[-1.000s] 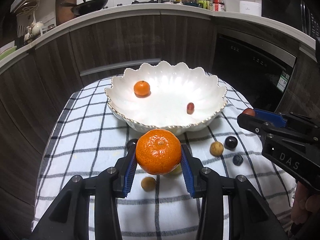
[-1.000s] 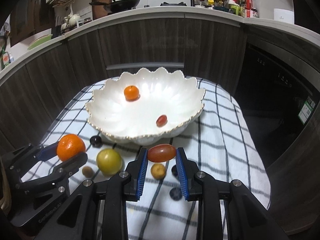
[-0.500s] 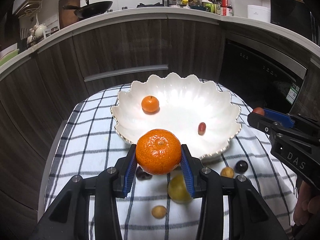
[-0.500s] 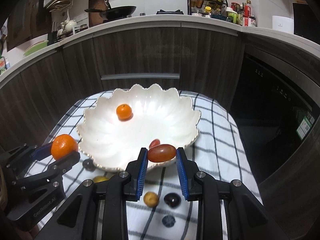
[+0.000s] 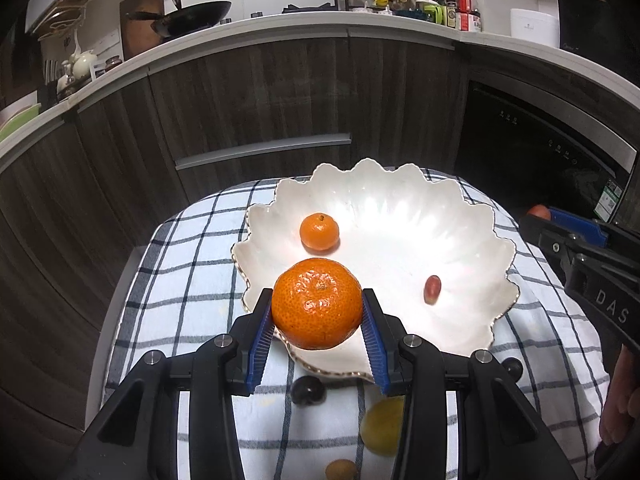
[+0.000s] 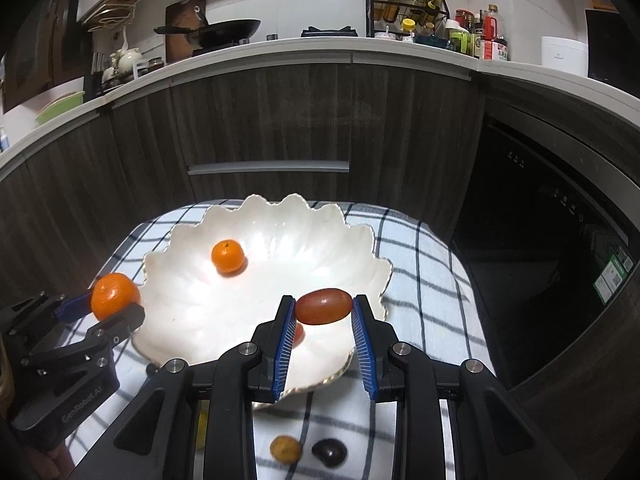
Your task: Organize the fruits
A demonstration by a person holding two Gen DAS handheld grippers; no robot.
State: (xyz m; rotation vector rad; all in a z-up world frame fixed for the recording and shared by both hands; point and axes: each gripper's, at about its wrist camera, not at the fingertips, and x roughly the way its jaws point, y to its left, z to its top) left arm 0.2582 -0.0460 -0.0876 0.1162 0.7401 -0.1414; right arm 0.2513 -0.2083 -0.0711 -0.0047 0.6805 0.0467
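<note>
Left wrist view: left gripper (image 5: 317, 312) clamped on big mandarin (image 5: 317, 303), pads snug on both sides. Vs 1 s ago it's moved fwd; fruit now hangs over near-left rim of white bowl (image 5: 496, 240), not over the cloth. Bowl already has small mandarin (image 5: 319, 231) far-left and red grape (image 5: 432, 289) to the right. Dark grape (image 5: 307, 389), yellow fruit (image 5: 383, 426) and small brown fruit (image 5: 340, 470) lie on checked cloth (image 5: 188, 280), near side.

Right wrist view: right gripper (image 6: 324, 314) pinches red oblong grape (image 6: 324, 306) endwise, narrow gap. It too has advanced, now over bowl's near-right part. Means both are abt ready to release, I'd say; loose fruit on the cloth left to do.
</note>
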